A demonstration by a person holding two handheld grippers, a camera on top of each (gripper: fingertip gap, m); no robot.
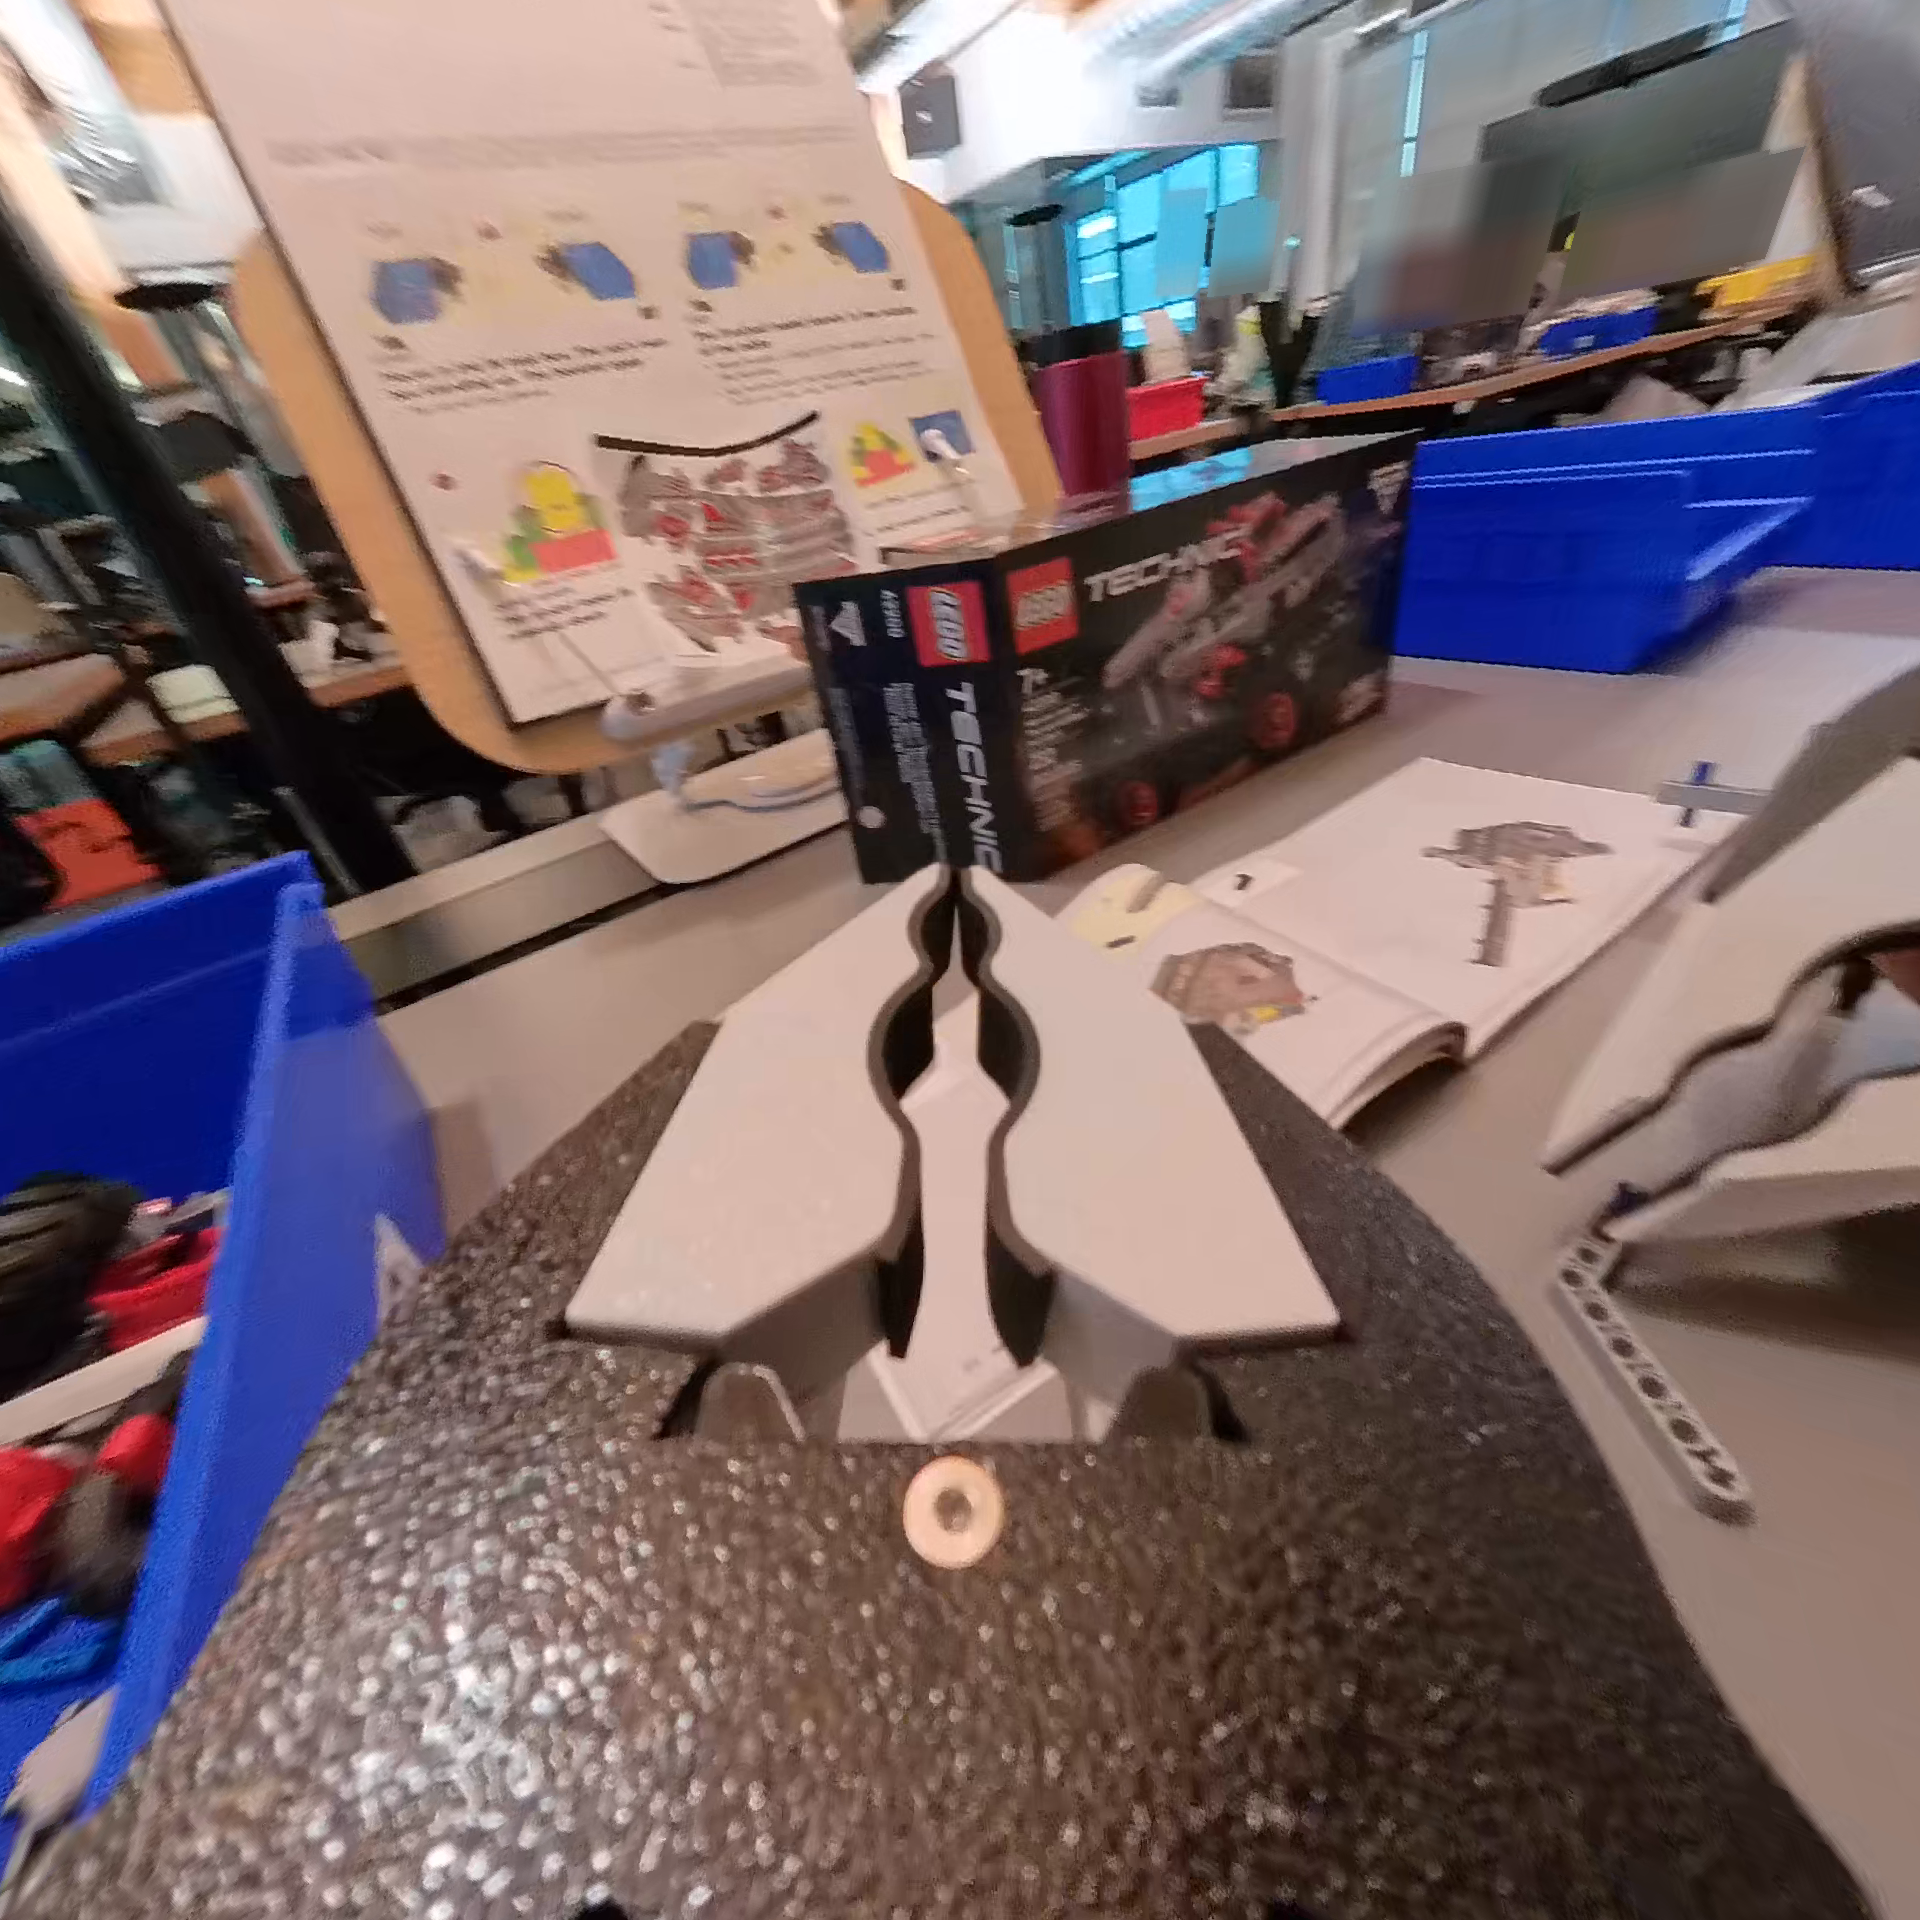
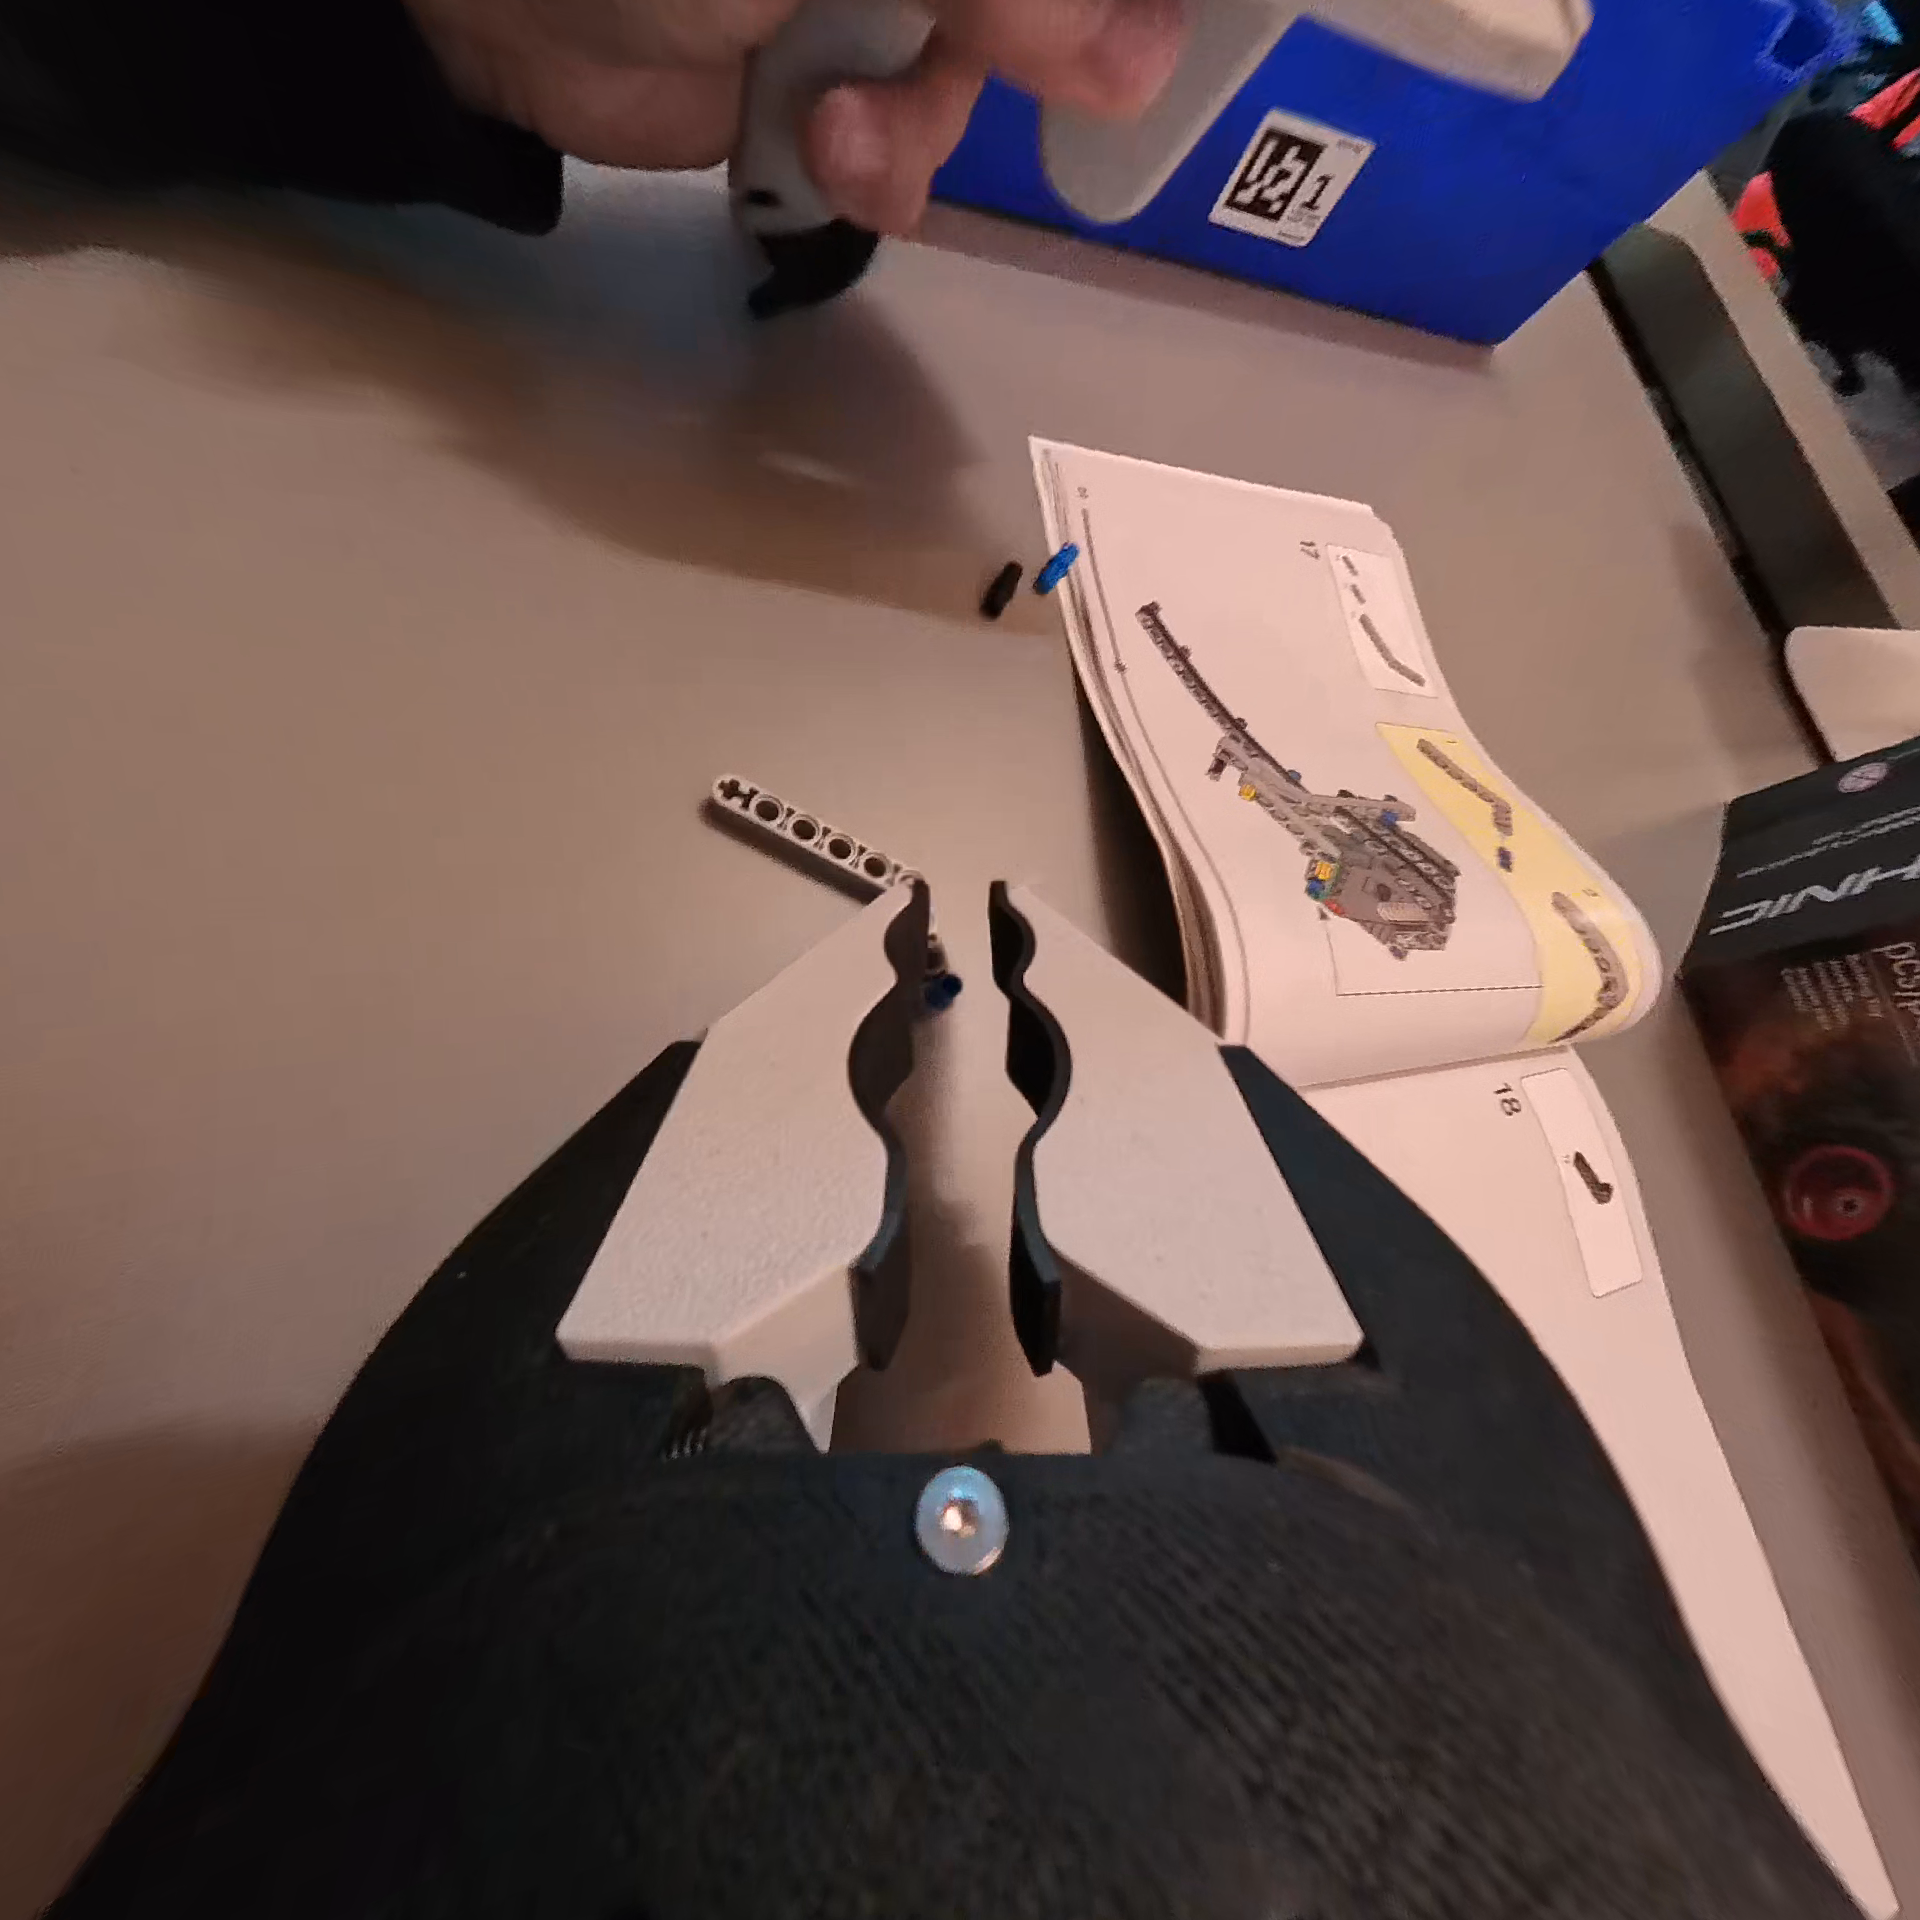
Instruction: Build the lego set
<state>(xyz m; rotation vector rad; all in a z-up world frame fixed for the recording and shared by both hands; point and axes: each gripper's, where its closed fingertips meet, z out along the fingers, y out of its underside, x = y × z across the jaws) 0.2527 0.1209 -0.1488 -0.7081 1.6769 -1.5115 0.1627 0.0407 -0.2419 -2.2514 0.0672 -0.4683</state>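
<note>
In the left wrist view my left gripper (image 1: 956, 883) is shut, tips together with nothing between them, and it is raised above the grey table (image 1: 582, 997). In the right wrist view my right gripper (image 2: 956, 896) is open, low over a light grey holed beam (image 2: 805, 831) that lies on the table (image 2: 416, 623). The beam's near end runs behind my left fingertip (image 2: 906, 914). A small blue pin (image 2: 941, 987) sticks out there between the pads; the right pad does not touch it. The left wrist view shows the beam (image 1: 1652, 1382) under the right gripper (image 1: 1725, 1049).
An open instruction booklet (image 2: 1351, 790) lies right of the beam, with a black pin (image 2: 1000, 590) and a blue pin (image 2: 1056, 569) at its far corner. The dark set box (image 1: 1143, 665) stands behind it. Blue bins (image 1: 260, 1091) (image 2: 1403, 208) flank the table. A hand (image 2: 883, 104) grips the left gripper's handle. Spacing between my two grippers at the tips: around 15 centimeters.
</note>
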